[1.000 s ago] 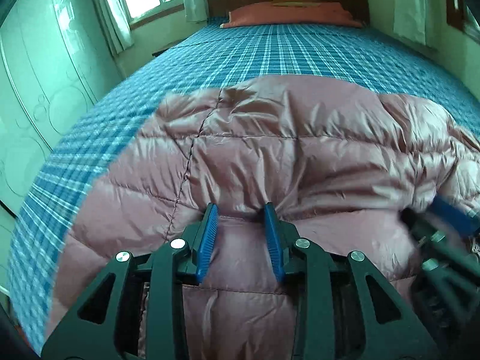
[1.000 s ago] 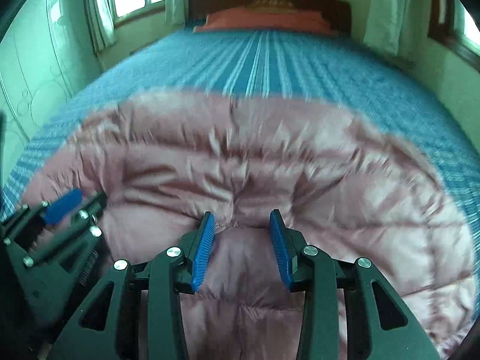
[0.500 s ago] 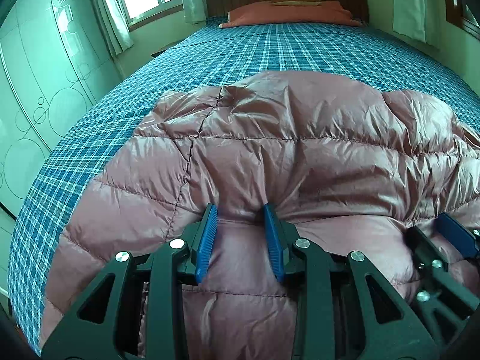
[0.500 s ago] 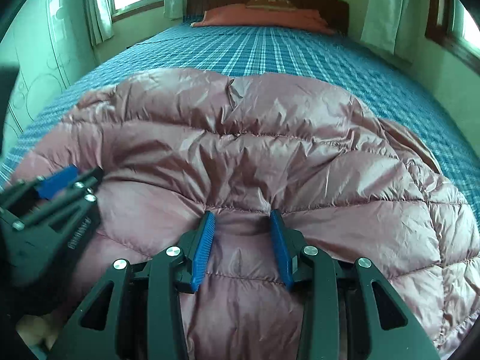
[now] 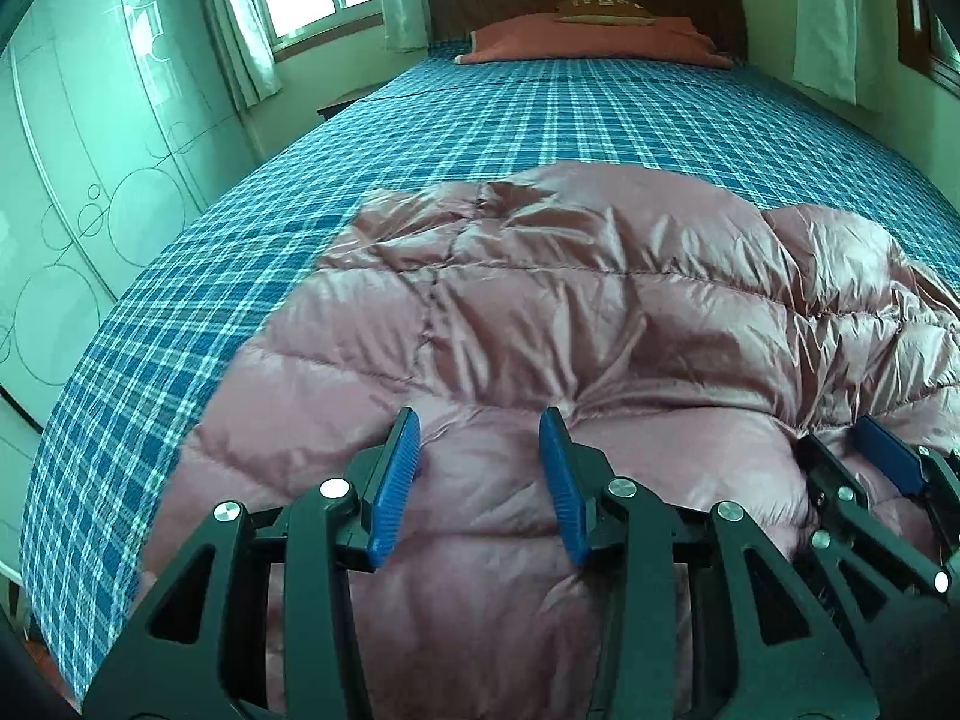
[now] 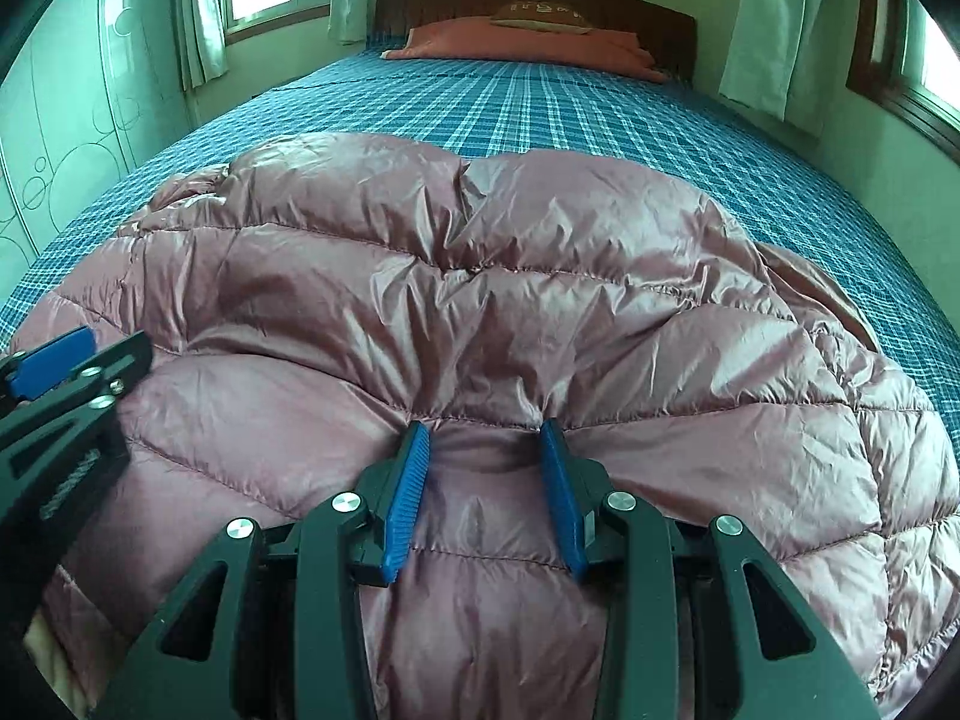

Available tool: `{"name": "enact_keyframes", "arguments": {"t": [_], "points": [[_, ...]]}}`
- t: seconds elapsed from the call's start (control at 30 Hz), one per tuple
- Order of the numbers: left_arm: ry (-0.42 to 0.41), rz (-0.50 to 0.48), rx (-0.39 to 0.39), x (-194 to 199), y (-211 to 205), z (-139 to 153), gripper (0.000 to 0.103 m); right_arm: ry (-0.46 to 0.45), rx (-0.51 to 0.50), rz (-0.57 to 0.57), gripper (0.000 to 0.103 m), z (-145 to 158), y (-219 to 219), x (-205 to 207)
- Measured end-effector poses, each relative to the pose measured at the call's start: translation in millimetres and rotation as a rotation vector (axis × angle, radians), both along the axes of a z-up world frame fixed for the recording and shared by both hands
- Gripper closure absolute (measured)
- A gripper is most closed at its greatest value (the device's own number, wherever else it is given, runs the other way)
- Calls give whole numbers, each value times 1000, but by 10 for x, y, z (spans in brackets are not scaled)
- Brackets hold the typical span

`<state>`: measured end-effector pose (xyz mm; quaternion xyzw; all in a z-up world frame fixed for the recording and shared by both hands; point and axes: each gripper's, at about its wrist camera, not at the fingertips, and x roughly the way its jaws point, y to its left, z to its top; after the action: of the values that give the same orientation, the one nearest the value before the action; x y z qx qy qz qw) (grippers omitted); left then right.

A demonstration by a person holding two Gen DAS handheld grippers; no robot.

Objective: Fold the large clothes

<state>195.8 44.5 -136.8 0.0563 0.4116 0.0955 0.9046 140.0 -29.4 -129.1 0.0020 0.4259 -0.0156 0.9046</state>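
A wide bed covered with a blue-and-white plaid sheet (image 5: 540, 120) fills the room, its dark wooden headboard (image 6: 540, 0) at the far end. On the near half of that sheet lies the puffy, quilted, dusty-pink down jacket (image 5: 570, 312), spread in rumpled panels. A long salmon-coloured pillow (image 6: 528, 45) rests against the headboard. The left gripper (image 5: 480, 456), black with blue ribbed pads, has a bulge of the jacket's near edge squeezed between its fingers, its jaws partly apart around the padding. The right gripper (image 6: 486, 462), just beside it, pinches the same near edge in the same way, fabric puckering at both fingertips.
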Motion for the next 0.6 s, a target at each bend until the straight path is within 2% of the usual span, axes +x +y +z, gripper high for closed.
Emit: {"name": "enact_keyframes", "arguments": {"t": [0.2, 0.4, 0.5, 0.6], "points": [[-2, 42, 23, -196, 217, 82, 61, -3, 3, 0, 64, 16, -3, -4], [-2, 137, -8, -506, 662, 161, 52, -9, 5, 0, 64, 25, -17, -21], [14, 193, -58, -625, 933, 187, 46, -9, 7, 1, 64, 24, -21, -18], [12, 230, -179, -760, 1191, 175, 43, -9, 7, 1, 64, 27, -23, -22]]}}
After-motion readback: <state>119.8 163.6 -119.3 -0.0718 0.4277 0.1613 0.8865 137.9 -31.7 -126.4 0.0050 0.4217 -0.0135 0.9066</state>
